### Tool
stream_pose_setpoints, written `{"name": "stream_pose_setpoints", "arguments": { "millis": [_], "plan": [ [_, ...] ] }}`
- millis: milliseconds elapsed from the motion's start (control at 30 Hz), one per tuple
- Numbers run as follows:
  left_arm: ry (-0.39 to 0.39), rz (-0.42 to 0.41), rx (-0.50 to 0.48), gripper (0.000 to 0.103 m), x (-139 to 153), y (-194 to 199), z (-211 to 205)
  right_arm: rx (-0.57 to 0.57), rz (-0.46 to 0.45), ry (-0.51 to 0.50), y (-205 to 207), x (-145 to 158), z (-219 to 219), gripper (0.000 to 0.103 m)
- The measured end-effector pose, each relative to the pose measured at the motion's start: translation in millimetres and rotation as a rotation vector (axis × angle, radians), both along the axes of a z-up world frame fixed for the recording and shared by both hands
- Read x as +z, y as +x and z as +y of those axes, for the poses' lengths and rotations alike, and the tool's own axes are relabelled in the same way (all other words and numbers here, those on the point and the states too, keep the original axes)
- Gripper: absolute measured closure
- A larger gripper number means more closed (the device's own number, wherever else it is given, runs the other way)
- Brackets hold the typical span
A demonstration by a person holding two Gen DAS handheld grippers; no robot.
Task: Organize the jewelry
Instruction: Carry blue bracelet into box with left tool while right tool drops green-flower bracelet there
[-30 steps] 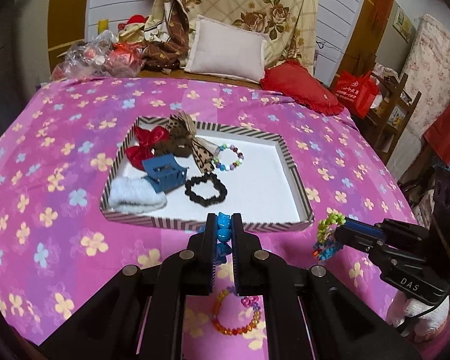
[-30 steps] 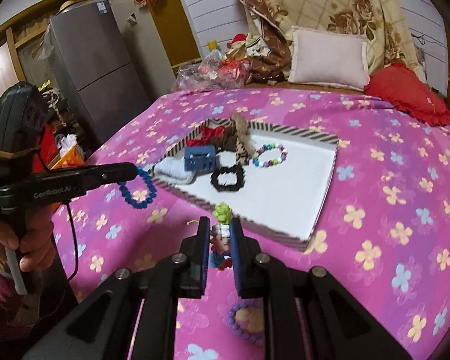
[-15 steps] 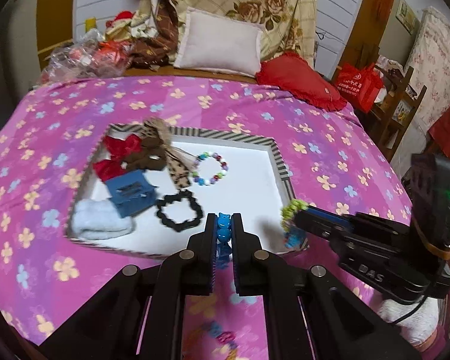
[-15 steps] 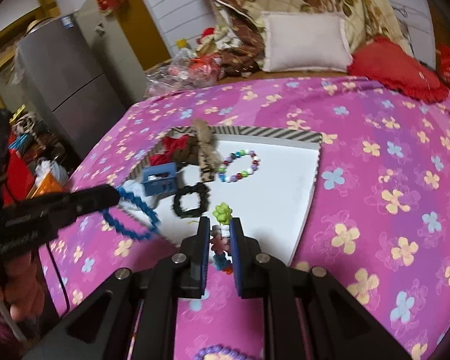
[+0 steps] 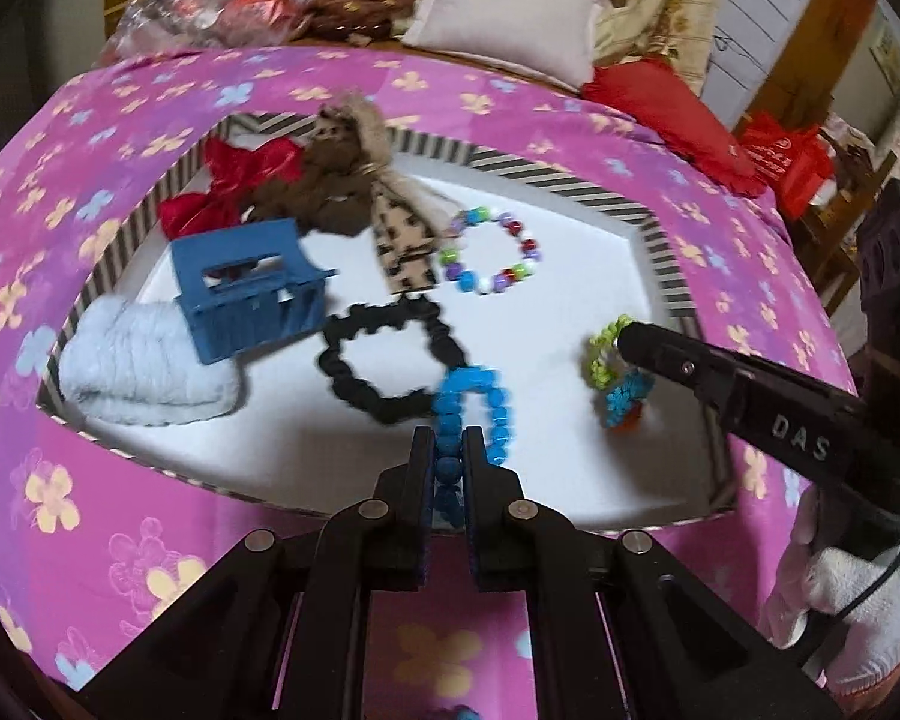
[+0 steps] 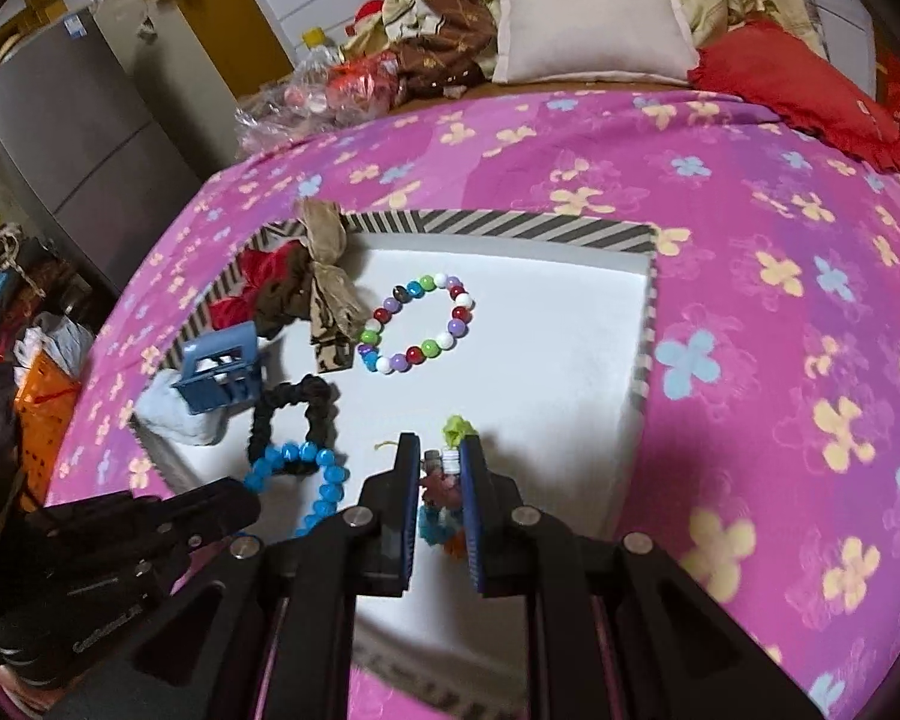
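The left gripper (image 5: 448,441) is pinching a blue beaded bracelet (image 5: 473,405), and the right gripper (image 6: 440,467) is clamping a green, red and blue crocheted ornament (image 6: 444,489); both are hanging over the white, stripe-rimmed tray (image 6: 528,225) on the pink floral bedspread (image 6: 780,312).

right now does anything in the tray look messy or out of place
Somewhat. The blue hair claw lies tilted across the white fluffy piece, and the red bow, brown scrunchie and leopard ribbon are heaped in one corner of the striped tray.
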State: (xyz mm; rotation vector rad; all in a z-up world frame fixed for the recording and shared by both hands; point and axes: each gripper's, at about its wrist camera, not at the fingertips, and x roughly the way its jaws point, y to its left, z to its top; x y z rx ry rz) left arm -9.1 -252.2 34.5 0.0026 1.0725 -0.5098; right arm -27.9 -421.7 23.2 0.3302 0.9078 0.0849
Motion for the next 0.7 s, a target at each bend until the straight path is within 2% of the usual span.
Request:
{"name": "stream_pose_setpoints", "arguments": {
  "millis": [100, 233, 300, 367, 500, 700],
  "plan": [
    [0.001, 0.006, 0.009, 0.092, -4, 3, 3, 0.0, 0.018, -0.008, 13, -5, 4, 0.09],
    [-0.012, 0.015, 0.016, 0.092, -4, 4, 5, -0.001, 0.026, 0.034, 20, -10, 3, 0.089],
    [-0.027, 0.024, 0.011, 0.092, -4, 5, 6, -0.009, 0.016, 0.065, 15, -8, -1, 0.085],
    [-0.035, 0.025, 0.004, 0.092, -1, 3, 6, -0.021, 0.001, 0.085, 5, -3, -6, 0.073],
    [-0.062, 0.009, -0.024, 0.067, 7, -5, 9, -0.037, -0.022, 0.088, -20, 9, -14, 0.068],
    [-0.003, -0.058, -0.026, 0.067, 22, -25, 14, -0.063, -0.041, 0.087, -64, 17, -14, 0.061]
  ]
}}
